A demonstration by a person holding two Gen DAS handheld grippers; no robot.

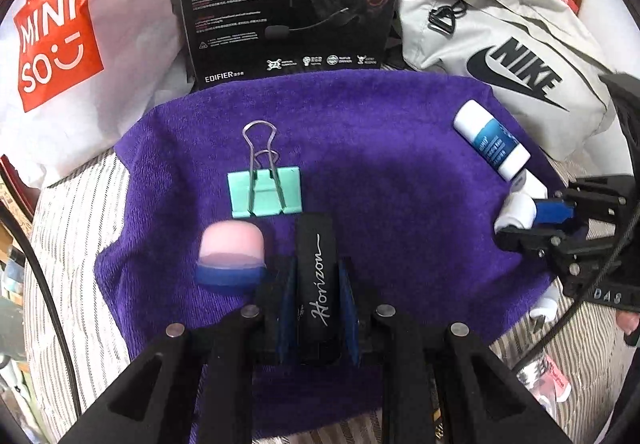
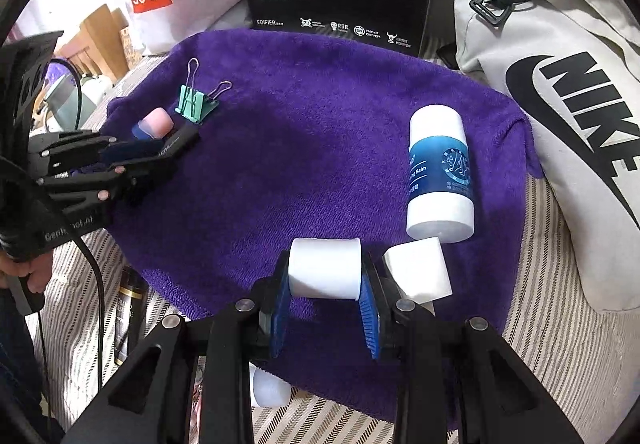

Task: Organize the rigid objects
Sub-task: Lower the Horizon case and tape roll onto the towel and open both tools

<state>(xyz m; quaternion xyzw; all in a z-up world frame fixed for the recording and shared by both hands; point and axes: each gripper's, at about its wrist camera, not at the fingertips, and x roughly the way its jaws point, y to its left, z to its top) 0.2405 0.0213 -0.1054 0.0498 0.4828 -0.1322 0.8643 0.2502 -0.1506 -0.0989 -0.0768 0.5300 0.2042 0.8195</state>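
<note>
Towel (image 1: 400, 147) carries everything. Left gripper (image 1: 316, 276): jaws clamped on one black case (image 1: 316, 264) marked "Horizon", near the towel's left edge, beside one green binder clip (image 1: 264, 191) and one pink-and-blue eraser (image 1: 232, 260). Right gripper (image 2: 325, 298): jaws closed on one white cap (image 2: 324, 268) at the right edge. One balm tube (image 2: 439, 171) and one more white cap (image 2: 418, 271) just beside. Towel centre is open.

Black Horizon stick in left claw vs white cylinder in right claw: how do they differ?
The black Horizon stick is dark, slim and lettered; the white cylinder is plain white and stubbier. The stick points forward along the left claw; the cylinder lies crosswise between the pads of the right claw, which stands wider. Both are clamped over the purple towel.
</note>
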